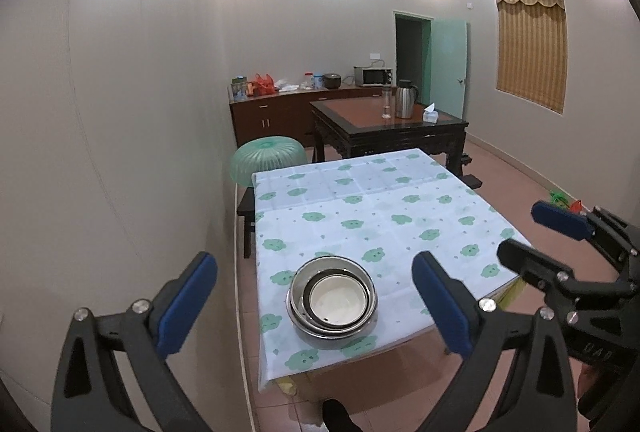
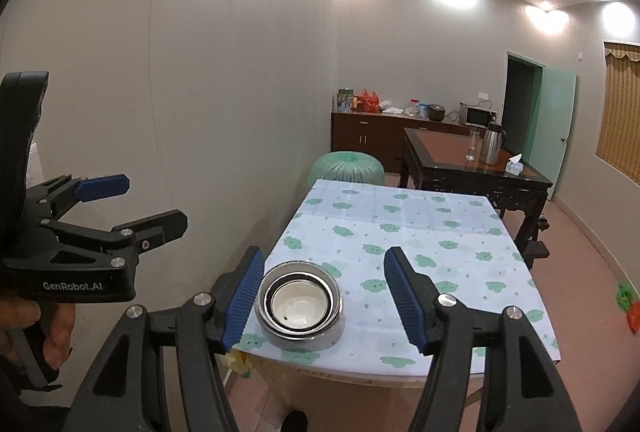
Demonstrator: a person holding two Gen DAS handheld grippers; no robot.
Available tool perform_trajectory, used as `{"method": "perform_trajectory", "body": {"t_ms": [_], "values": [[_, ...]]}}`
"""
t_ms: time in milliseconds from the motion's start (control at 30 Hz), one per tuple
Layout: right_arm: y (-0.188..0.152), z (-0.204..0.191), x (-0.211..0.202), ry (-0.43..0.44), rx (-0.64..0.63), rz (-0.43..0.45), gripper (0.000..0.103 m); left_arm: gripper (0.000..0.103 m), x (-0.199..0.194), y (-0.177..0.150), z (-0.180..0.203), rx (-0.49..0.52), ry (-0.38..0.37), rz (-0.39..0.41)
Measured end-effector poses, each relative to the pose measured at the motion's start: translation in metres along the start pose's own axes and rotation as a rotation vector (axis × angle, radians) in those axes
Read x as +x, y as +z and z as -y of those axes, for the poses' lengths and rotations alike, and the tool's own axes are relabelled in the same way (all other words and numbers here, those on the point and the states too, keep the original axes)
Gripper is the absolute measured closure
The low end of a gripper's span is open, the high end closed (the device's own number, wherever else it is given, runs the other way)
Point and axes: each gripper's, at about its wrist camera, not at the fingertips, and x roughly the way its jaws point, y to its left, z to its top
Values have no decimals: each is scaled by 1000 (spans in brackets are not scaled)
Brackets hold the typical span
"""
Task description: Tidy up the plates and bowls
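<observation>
Nested bowls (image 1: 332,302): a white bowl sits inside steel bowls, stacked on the desk (image 1: 400,216) near its front edge, toward the front-left corner.
Desk edges: the flowered cloth hangs over the front and left edges; in the right wrist view the stack (image 2: 300,306) stands close to the front rim.
Open room on desk: everything behind and to the right of the stack is bare cloth as far as the far edge.
Left side: a plain wall runs close along the desk's left edge, leaving a narrow strip of floor.
Far end: a green mesh food cover (image 1: 267,159) sits just past the far-left corner; a dark wooden table (image 1: 388,123) stands beyond the far edge.
Left gripper (image 1: 316,302): fingers spread wide, nothing between them touching the pads; it hangs above and in front of the stack, apart from it.
Right gripper (image 2: 324,298): fingers partly spread, holding nothing, clear of the bowls.
Gripper spacing: the two grippers are side by side, near each other but not touching; a hand (image 2: 48,332) grips the left one's handle.
</observation>
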Motion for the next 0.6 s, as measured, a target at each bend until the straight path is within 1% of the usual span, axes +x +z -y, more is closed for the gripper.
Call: {"method": "perform_trajectory", "body": {"t_ms": [267,600], "values": [[-4,-8,3,7,-14,-16,38,3,-2,-5,-3,-7,-3,-9],[-4,-9,1,5,-14,-2,38,3,-3,-5,-5,-9,-8,-26]]}}
